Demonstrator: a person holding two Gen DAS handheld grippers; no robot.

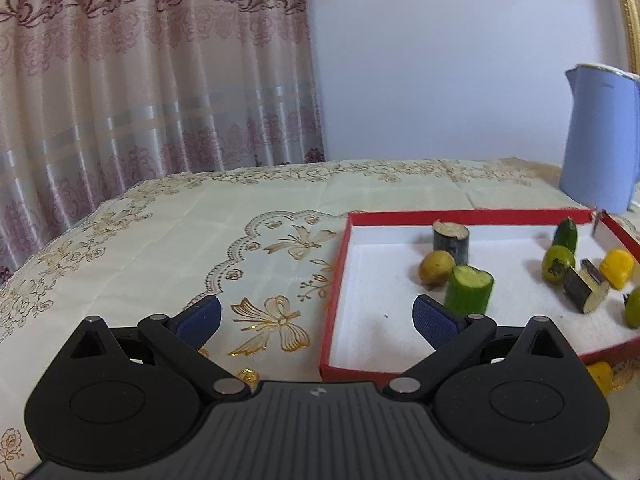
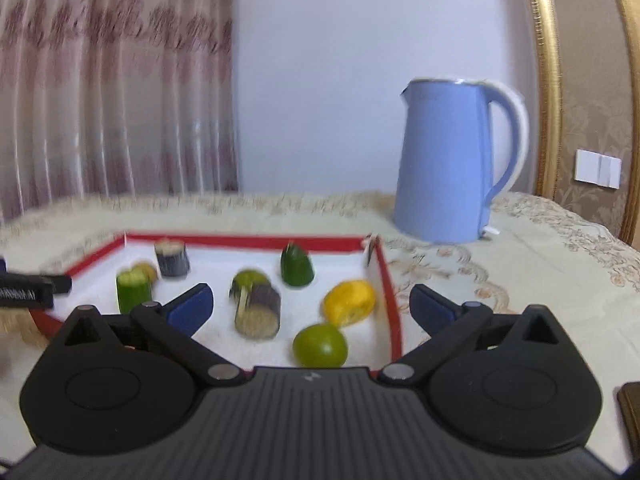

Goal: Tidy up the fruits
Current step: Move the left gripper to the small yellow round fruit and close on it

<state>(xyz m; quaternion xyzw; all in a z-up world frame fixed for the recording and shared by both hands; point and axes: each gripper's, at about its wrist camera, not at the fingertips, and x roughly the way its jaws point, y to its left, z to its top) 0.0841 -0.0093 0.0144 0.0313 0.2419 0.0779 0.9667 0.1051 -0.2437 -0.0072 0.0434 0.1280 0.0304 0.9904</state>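
A red box with a white floor (image 1: 468, 215) (image 2: 393, 300) lies on the table and holds cut pieces and fruit. In the right wrist view I see a green lime (image 2: 320, 346), a yellow piece (image 2: 350, 303), a dark cut chunk lying down (image 2: 258, 312), a cucumber end (image 2: 297, 266), an upright dark chunk (image 2: 172, 258) and a cucumber piece (image 2: 134, 290). My right gripper (image 2: 312, 304) stands open over the box's near right part, nothing between its pads. My left gripper (image 1: 318, 316) is open astride the box's left wall, beside the cucumber piece (image 1: 468, 290) and a brownish fruit (image 1: 436, 267).
A blue kettle (image 2: 452, 160) (image 1: 596, 136) stands behind the box at the right. A yellow piece (image 1: 600, 376) lies outside the box's near wall. A dark object (image 2: 630, 412) sits at the right edge. Embroidered cloth (image 1: 200, 240) covers the table; a curtain hangs behind.
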